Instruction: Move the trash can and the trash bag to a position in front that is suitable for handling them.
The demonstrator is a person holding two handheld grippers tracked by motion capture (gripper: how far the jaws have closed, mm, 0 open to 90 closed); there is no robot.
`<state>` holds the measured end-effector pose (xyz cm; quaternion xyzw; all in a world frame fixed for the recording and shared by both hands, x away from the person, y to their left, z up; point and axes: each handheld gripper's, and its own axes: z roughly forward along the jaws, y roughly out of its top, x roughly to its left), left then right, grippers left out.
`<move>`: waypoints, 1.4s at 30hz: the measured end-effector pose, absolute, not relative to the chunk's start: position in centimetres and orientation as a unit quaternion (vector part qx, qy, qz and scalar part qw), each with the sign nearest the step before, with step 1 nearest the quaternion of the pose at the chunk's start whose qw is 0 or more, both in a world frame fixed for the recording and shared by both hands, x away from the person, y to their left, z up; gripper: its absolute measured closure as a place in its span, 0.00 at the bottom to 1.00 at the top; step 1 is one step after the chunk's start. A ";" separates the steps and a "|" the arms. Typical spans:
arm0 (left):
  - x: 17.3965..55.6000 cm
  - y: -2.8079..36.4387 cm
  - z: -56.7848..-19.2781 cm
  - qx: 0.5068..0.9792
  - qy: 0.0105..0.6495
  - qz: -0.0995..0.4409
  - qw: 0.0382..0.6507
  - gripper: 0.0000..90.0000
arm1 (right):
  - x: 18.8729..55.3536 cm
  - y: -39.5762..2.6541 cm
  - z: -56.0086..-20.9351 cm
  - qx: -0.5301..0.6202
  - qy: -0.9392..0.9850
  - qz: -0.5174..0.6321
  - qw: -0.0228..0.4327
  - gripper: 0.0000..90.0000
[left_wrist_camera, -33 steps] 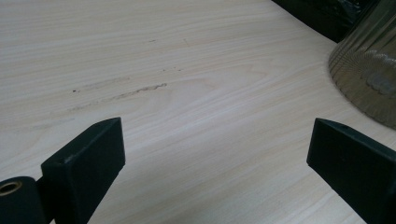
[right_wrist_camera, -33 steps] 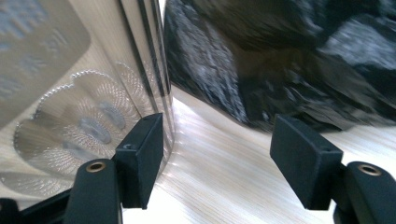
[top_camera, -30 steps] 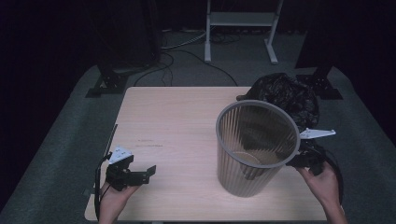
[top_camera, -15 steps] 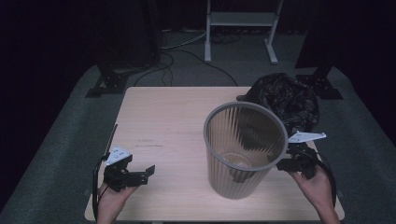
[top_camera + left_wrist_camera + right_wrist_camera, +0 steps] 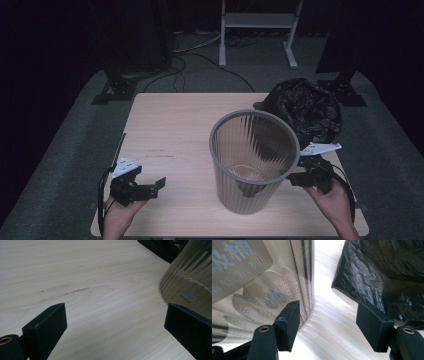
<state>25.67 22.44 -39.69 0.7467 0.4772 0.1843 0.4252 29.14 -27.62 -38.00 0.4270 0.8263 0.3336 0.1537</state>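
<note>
High view: waste bin point(image 5: 254, 165) stands right of table point(image 5: 170, 130) centre, wide-open empty right gripper point(image 5: 300, 176) touching its wall at 3 o'clock; a sideways nudge risks tipping it toward the wide-open left gripper point(image 5: 150, 186).

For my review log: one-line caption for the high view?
Ribbed bin upright on table, black bag behind; open right gripper beside it.

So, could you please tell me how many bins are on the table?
1. The bin stands upright on the table, right of centre, beside the black bag at the far right corner. The bag could hide something small behind it.
</note>
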 end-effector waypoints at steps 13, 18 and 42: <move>25.7 22.4 -39.7 0.750 0.475 0.182 0.423 0.04 | 29.2 -27.9 -38.0 0.430 0.825 0.343 0.130 0.32; 25.6 22.5 -39.7 0.750 0.476 0.183 0.422 0.04 | 29.5 -29.2 -37.8 0.442 0.821 0.338 0.128 0.31; 26.1 22.9 -40.5 0.756 0.479 0.175 0.411 0.04 | 32.5 -37.5 -32.4 0.498 0.775 0.364 0.137 0.31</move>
